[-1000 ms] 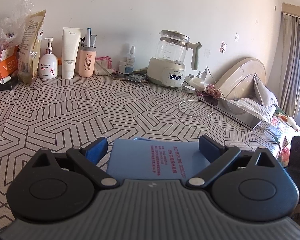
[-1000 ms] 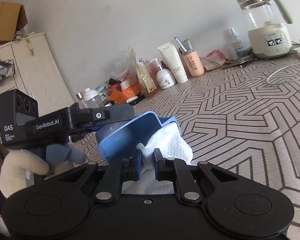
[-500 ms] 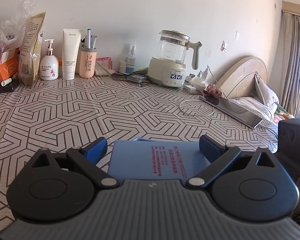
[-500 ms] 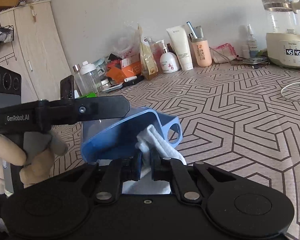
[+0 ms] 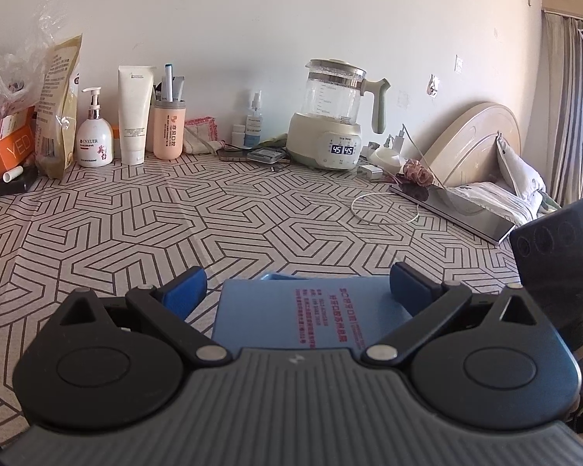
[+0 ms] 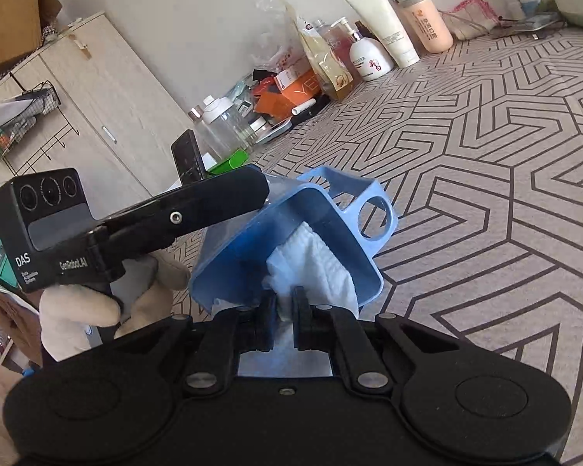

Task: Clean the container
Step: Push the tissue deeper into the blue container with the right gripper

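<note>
The left gripper spans the blue plastic container at full width, its jaws opening a little, so whether the pads press its sides I cannot tell. It holds the container tilted above the patterned tabletop – mouth turned toward the right gripper. That one is clamped tight on a white cloth – pushed inside against the wall, likely for wiping.

Smooth blue plastic container, soft ribbed white cloth (slightly crumpled), matt woven patterned tablecloth.
</note>
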A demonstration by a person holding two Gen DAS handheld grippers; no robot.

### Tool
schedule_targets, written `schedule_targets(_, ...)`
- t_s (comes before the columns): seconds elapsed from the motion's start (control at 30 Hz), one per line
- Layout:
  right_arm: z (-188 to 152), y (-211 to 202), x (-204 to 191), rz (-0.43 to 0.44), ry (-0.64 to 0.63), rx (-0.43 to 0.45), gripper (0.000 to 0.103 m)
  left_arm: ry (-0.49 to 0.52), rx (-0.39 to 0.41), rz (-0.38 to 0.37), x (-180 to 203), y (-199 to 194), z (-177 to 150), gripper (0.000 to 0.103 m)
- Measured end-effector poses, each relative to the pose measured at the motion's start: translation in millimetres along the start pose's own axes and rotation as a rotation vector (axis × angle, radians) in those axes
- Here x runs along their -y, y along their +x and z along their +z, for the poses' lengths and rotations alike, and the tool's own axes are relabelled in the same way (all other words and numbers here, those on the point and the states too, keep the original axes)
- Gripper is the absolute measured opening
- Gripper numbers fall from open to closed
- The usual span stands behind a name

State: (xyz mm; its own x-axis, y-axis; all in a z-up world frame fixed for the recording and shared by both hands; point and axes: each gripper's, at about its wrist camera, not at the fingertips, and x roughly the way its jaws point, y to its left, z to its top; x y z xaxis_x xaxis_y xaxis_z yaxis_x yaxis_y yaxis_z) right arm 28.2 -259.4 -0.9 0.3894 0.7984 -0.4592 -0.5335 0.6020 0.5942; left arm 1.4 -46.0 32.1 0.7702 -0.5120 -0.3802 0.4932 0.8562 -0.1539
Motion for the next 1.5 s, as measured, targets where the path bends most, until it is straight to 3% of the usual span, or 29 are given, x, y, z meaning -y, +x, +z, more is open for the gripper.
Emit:
schedule_targets(0.1, -1.9, 0.5, -19.8, -0.100, -0.110, 0.009, 0.004, 0.009, 0.001, 0.000, 0.4, -0.1, -0.1, 0.103)
schedule_targets(0.23, -5.7, 0.3, -43.9, -0.365, -0.301, 0.075, 0.002, 0.017, -0.002, 0.006, 2.7, -0.2, 0.5, 0.103)
schedule_targets(0.4, -20.2, 0.1, -67.1, -0.519, -0.475, 0.115, 0.002, 0.032, -0.002, 0.006, 4.7, -1.1, 0.9, 0.103)
schedule_targets(0.47, -18.4, -3.2, -67.8, -0.522, -0.464, 0.118, 0.002, 0.029, -0.001, 0.002, 4.0, -0.9, 0.6, 0.103)
schedule_targets(0.67, -8.9, -4.8, -40.8, -0.390, -0.241, 0.143, 0.002, 0.022, -0.001, -0.007, 2.6, 0.1, 0.3, 0.103)
schedule_targets(0.83, 0.4, -10.3, -18.6, -0.253, -0.137, 0.111, 0.003, 0.018, -0.001, -0.001, 4.3, 0.6, 0.5, 0.103)
schedule_targets(1.0, -8.7, -5.1, -13.1, -0.055, -0.022, 0.059, 0.003, 0.018, -0.001, 0.002, 5.8, 1.3, 0.6, 0.103)
schedule_targets(1.1, -11.1, -5.3, -17.4, -0.074, -0.041, 0.064, 0.002, 0.020, -0.002, 0.002, 5.5, 0.8, 1.0, 0.103)
schedule_targets(1.2, -7.2, -5.7, -36.6, -0.234, -0.166, 0.068, 0.002, 0.029, -0.001, 0.007, 6.2, 0.5, 1.0, 0.103)
schedule_targets(1.27, -5.4, -4.0, -49.9, -0.405, -0.287, 0.082, 0.002, 0.030, 0.000, 0.008, 6.0, 0.3, 0.8, 0.103)
schedule_targets(1.37, -12.7, 5.1, -66.2, -0.505, -0.378, 0.090, 0.002, 0.029, 0.002, 0.007, 4.8, -0.3, 0.1, 0.103)
schedule_targets(1.43, -22.5, 8.3, -71.5, -0.550, -0.371, 0.138, 0.003, 0.036, 0.007, 0.011, 4.7, -1.4, -0.6, 0.103)
schedule_targets(1.5, -23.4, 6.2, -67.1, -0.528, -0.313, 0.161, 0.004, 0.036, 0.010, 0.013, 4.3, -1.8, -0.8, 0.103)
